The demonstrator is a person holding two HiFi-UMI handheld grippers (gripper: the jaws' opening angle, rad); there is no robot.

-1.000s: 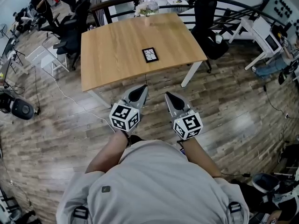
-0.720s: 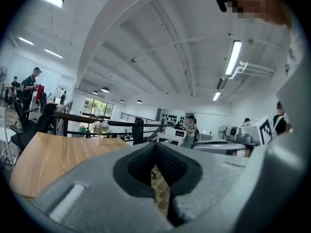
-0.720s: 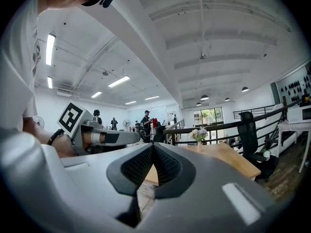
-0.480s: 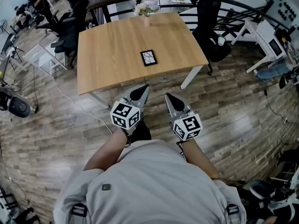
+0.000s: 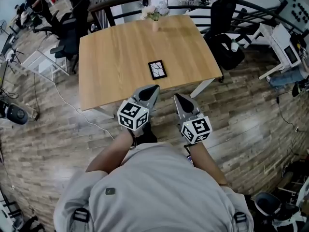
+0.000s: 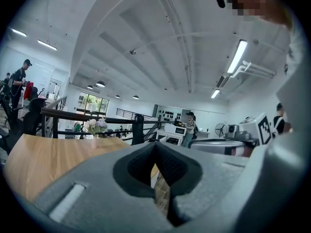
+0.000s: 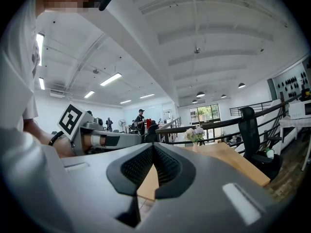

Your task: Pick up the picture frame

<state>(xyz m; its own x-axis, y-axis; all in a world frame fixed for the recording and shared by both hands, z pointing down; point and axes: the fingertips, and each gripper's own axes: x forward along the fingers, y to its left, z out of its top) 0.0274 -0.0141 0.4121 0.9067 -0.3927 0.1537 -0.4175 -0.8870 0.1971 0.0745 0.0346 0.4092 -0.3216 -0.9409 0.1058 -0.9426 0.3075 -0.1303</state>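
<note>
**Entry: picture frame, not yet reached**

**Location.** The picture frame [image 5: 157, 69] lies flat on the table [image 5: 111, 57], at the centre of the head view and toward the table's near right corner. Bare wood surrounds it. The only other thing on the table is a vase [image 5: 154, 14] at the far edge, well apart from it.

**Grippers.** Your left gripper [image 5: 154, 87] and right gripper [image 5: 176, 96] sit side by side below the frame in the head view, about at the table's near edge. Both are pressed together and neither holds anything. Each gripper view shows only wood and the room past its tips.

**Step in hand (judged).** This looks like the reach toward the frame.
- Spread the jaws of your chosen gripper before you arrive; as they stand they cannot take anything.
- The right gripper looks slightly better lined up with the frame's near short edge.
- A frame lying flat offers little to pinch, so come in low and level and take one edge across its thickness.
- Your other gripper may need to brace the far side to stop the frame sliding.

**Appearance.** The frame is small and rectangular, with a dark border. Its pale inset carries dark branching lines. The long sides run away from you, turned slightly. It looks thin and rigid, and probably light. I cannot tell whether it is glazed.
</note>
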